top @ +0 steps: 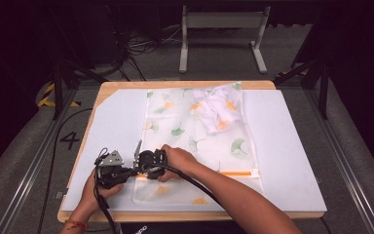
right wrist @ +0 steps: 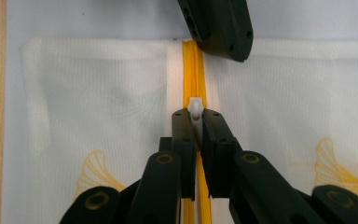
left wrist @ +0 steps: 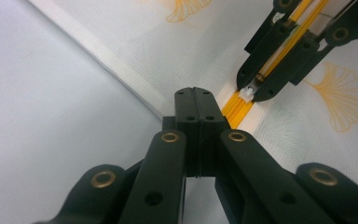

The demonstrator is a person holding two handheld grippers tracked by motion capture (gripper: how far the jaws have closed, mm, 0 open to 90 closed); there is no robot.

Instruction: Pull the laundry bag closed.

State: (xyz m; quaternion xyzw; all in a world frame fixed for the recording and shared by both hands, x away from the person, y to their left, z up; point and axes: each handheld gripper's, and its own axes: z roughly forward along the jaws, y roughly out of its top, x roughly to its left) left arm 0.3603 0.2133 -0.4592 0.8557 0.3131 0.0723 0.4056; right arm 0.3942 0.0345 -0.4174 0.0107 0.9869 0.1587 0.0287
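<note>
At the near left corner of the mesh bag (top: pixel 195 141), both of my grippers meet over its orange zipper (top: pixel 235 173). That zipper runs along the bag's near end, side to side across the table, and its long axis points from the bag's left edge toward its right edge. The bag itself lies flat with its long axis running away from me, printed with green and orange ginkgo leaves, and a crumpled white garment (top: pixel 219 109) with the same print sits inside its far end.

My left gripper (left wrist: pixel 196 100) has its jaws pressed together on the bag's left edge, right at the end of the zipper; whether fabric is caught between them I cannot tell. My right gripper (right wrist: pixel 195 122) is closed narrow on the small white zipper pull (right wrist: pixel 195 108), just beside the left gripper. In the high view my left hand (top: pixel 97 187) and right hand (top: pixel 177 158) sit close together there.

Under the bag is a white mat (top: pixel 282 161) covering a wooden table (top: pixel 112 87), whose edge shows around it. Beyond the bag's far end the floor is grey carpet, with a grey metal frame (top: pixel 222 36) and loose cables in a dark room. Left of the bag, on the floor, a "4" (top: pixel 69 140) is marked. Some white lettering shows at the table's near edge, too cropped to read.
</note>
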